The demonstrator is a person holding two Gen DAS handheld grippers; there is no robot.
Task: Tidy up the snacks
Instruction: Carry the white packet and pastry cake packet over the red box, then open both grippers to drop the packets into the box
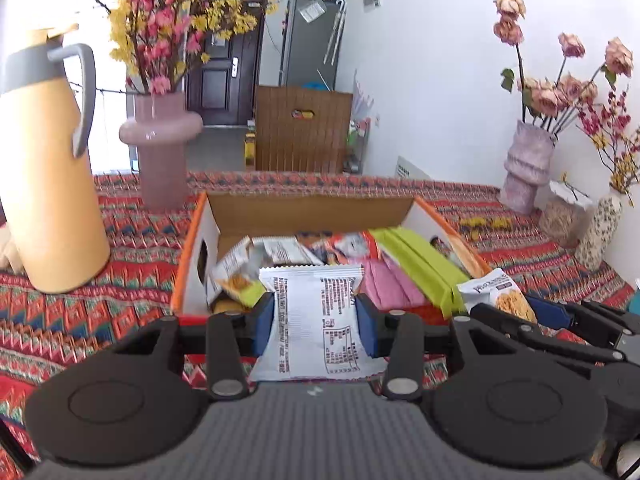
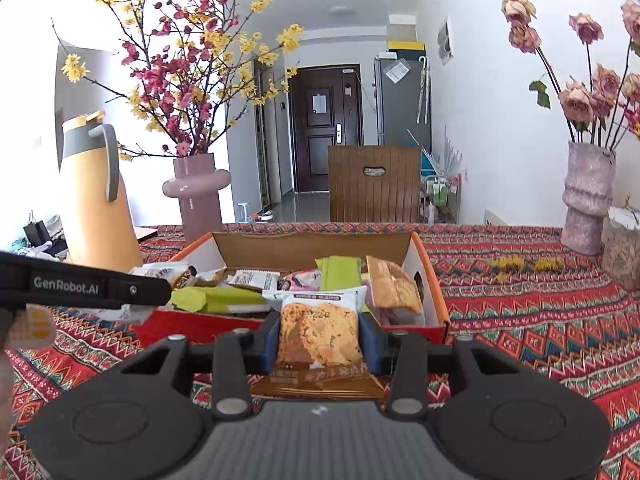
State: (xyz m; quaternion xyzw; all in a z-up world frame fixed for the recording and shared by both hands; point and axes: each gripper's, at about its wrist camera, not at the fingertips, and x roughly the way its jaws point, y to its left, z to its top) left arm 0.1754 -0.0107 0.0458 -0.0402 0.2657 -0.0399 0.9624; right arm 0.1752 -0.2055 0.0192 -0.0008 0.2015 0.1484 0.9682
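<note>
- Patterned red cloth covers the counter (image 1: 100, 312); beyond it, a snack box (image 2: 434, 300) holds packets.
- Left tongs (image 1: 316, 322) pinch a white snack packet (image 1: 316, 320) mid-body: light, crinkly, slippery film.
- Right tongs (image 2: 318, 342) clamp a biscuit packet (image 2: 318, 332); contents brittle, so grip gently at the edges.

A home dining area, patterned tablecloth (image 2: 520, 304), flower vases (image 2: 198, 192), thermos jug (image 2: 94, 200), fridge (image 2: 402, 100), entrance door (image 2: 324, 128)

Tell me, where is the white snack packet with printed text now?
In the left wrist view, the white snack packet is clamped in the left hand-held gripper, just in front of the open snack box.
</note>
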